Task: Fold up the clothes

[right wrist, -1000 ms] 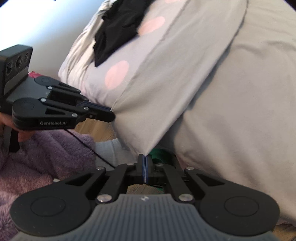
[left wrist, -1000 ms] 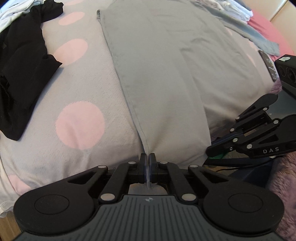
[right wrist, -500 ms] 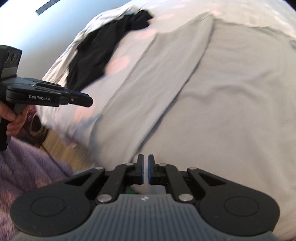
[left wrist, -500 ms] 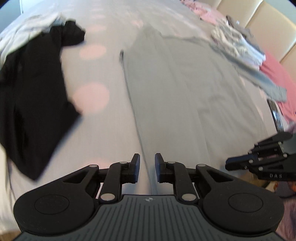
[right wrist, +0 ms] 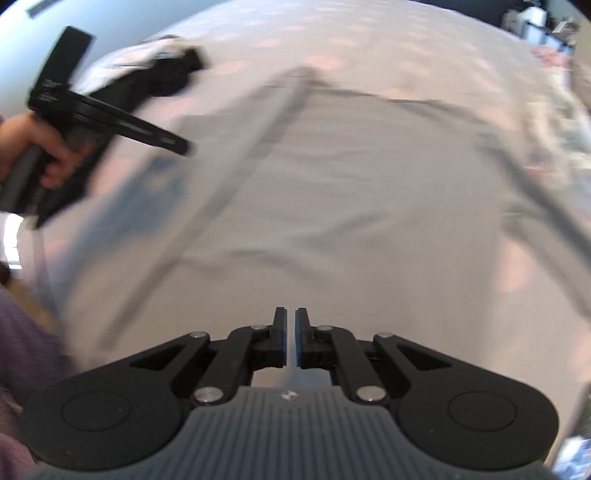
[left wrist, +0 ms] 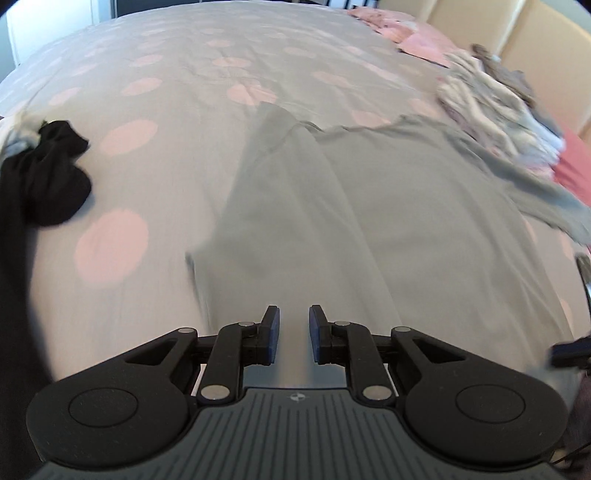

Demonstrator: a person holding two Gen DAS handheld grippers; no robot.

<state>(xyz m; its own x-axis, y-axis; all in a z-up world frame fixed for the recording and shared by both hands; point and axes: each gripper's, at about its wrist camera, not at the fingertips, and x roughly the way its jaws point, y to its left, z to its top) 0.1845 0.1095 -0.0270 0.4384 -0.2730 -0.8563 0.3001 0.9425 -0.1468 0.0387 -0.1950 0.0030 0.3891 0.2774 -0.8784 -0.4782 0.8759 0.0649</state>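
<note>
A grey garment (left wrist: 369,221) lies spread flat on the pink-dotted bedspread (left wrist: 177,92), with a folded strip along its left side. My left gripper (left wrist: 294,321) hovers over its near end, jaws apart and empty. The right wrist view, blurred, shows the same grey garment (right wrist: 351,203) under my right gripper (right wrist: 290,325), whose pads stand a narrow gap apart with nothing between them. There the left gripper (right wrist: 177,146) appears at the upper left, held by a hand (right wrist: 48,155). A tip of the right gripper (left wrist: 565,354) shows at the right edge.
A black garment (left wrist: 40,184) lies at the left of the bed, also the black garment (right wrist: 162,77) behind the left gripper. A heap of mixed clothes (left wrist: 491,103) and a pink item (left wrist: 576,166) sit at the far right. A beige padded headboard (left wrist: 517,33) rises behind.
Both grippers were shut on the grey garment's near edge at the bedside. They have let it go and swung up over the bed, and the garment now lies flat.
</note>
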